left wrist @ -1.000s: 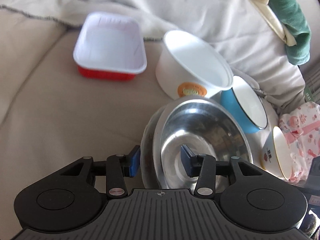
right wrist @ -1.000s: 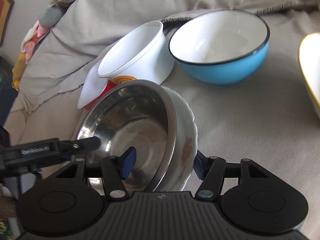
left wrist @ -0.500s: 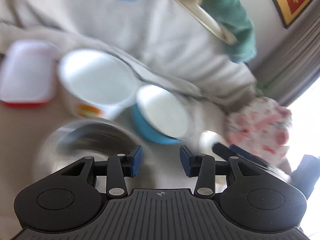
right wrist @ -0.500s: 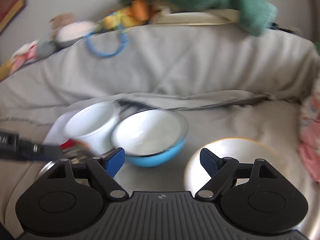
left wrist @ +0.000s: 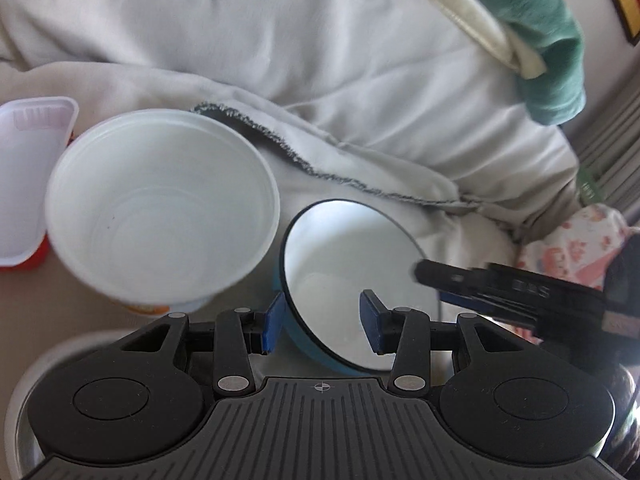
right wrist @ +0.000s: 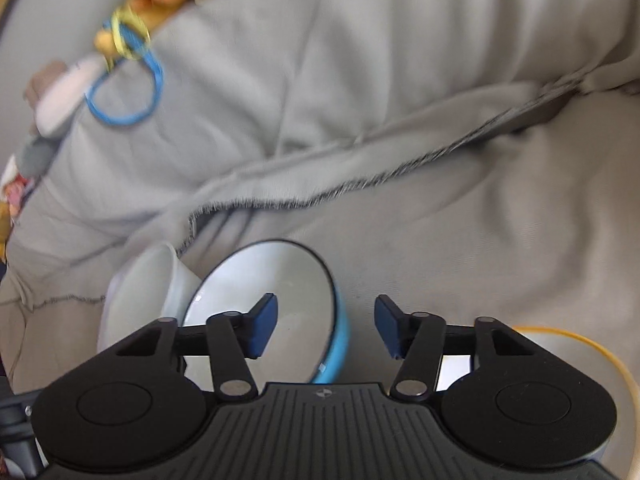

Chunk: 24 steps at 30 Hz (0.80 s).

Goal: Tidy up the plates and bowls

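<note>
- Both grippers have left the steel bowl and the plate under it, which filled the lower part of each view a second ago, and now sit over the blue bowl; the steel bowl shows only as a blurred rim at the bottom left of the left wrist view.
- Left gripper is released: its pads straddle the near left rim of the blue bowl, one outside the wall and one over the inside, and neither visibly presses on it.
- Right gripper has its jaws closing, with the bowl's right rim between them; the left pad hangs over the white inside and the right pad stands clear of the blue wall, so nothing is gripped yet.
- Step in hand, as I judge it, is picking up the blue bowl from two sides so it can be stacked with the other dishes.
- Next move calls for both pairs of pads to settle onto the thin rim and pinch evenly before any lift, since the bowl is tilted on the soft sofa cover.
- Blue bowl is empty, white inside, and lies on the cover just beside the white tub.
- White tub is empty too, tipped towards the camera.
- Red tray behind the tub at the far left shows a bare white inside.
- Yellow-rimmed dish lies at the right of the right wrist view, mostly hidden behind the gripper; its contents cannot be told.
</note>
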{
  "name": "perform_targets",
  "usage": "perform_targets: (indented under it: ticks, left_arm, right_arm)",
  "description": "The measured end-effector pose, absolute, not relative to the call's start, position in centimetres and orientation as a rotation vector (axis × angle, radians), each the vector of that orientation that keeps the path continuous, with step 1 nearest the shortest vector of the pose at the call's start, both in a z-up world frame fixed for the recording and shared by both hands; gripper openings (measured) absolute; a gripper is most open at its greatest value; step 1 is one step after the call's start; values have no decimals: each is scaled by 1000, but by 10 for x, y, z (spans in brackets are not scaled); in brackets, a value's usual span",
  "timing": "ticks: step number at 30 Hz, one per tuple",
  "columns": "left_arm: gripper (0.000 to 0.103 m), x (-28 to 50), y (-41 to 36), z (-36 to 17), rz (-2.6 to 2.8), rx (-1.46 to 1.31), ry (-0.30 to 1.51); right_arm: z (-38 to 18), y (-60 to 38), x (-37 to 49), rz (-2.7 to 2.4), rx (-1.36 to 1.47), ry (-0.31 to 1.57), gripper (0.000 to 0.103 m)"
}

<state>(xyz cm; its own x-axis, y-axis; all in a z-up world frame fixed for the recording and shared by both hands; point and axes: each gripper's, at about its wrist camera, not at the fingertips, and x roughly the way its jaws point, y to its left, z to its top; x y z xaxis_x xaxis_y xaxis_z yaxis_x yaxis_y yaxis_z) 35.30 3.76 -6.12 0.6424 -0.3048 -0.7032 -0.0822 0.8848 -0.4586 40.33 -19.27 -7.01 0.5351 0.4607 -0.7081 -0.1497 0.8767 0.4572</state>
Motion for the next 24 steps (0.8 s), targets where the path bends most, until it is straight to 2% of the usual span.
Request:
perform_targets:
  ticks: [1, 5, 8, 13, 18, 21, 24]
  left_arm:
    - [45, 357, 37, -64, -133, -474, 880]
    - [45, 368, 35, -68, -127, -436, 886]
    - [50, 378, 30, -65, -130, -432, 884]
    - [50, 403, 5, -72, -217, -421, 898]
    - [50, 408, 6, -67, -275, -440, 887]
    - [48, 393, 25, -50, -324, -508, 875]
    - [48, 350, 49, -17, -323, -439, 790]
  right_arm:
    - [-77, -186, 411, 385, 366, 975, 47]
    - [-93, -175, 428, 421, 340, 1037, 43]
    - [-89, -180, 429, 438, 342, 1014, 42]
    - [-77, -196, 433, 334, 250, 920, 42]
    - [-81, -212, 433, 294, 266, 945, 42]
    - [-64, -216, 417, 263, 263, 929, 42]
    - [-24, -214, 376, 233, 208, 819, 42]
